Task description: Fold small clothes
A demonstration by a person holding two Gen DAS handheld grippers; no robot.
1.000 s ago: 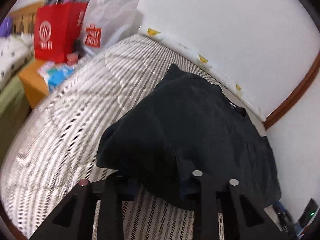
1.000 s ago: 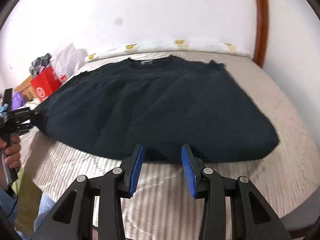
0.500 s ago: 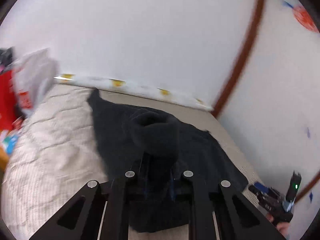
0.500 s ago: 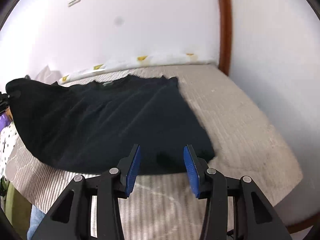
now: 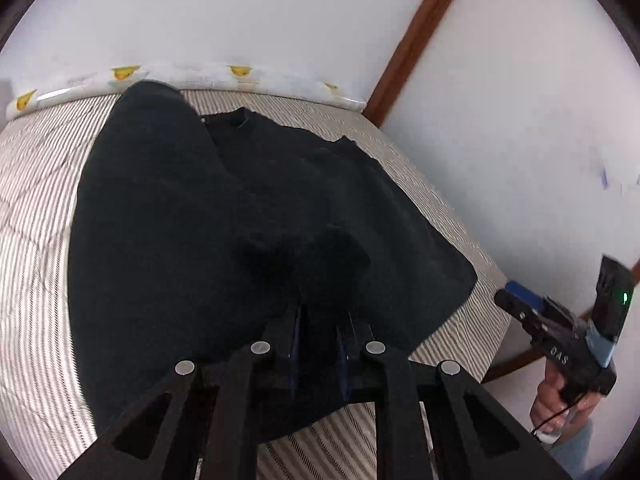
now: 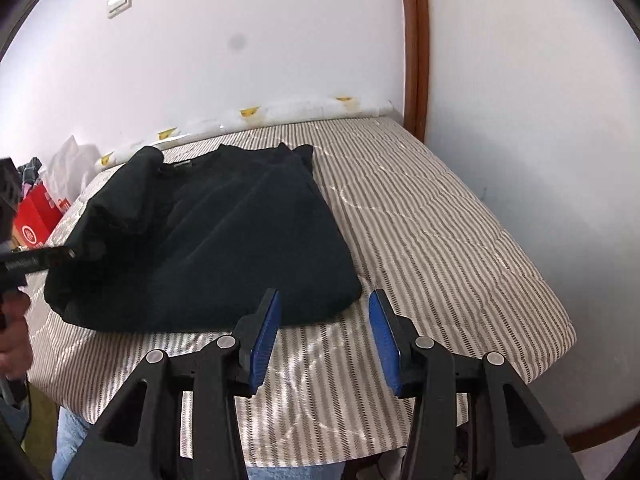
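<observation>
Left wrist view showed the left gripper pinching a bunch of the black shirt, its jaws having just been closing on the cloth; a second before, that edge lay at the bed's far left side. Carried toward three o'clock, the side flap now draped over the shirt's middle on the striped mattress, so the first lengthwise fold was likely nearly laid. At six o'clock of the hem, the right gripper hung spread and empty.

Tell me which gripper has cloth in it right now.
The left gripper: its jaws are clamped on the black shirt. The right gripper hangs open over the striped bed cover.
</observation>
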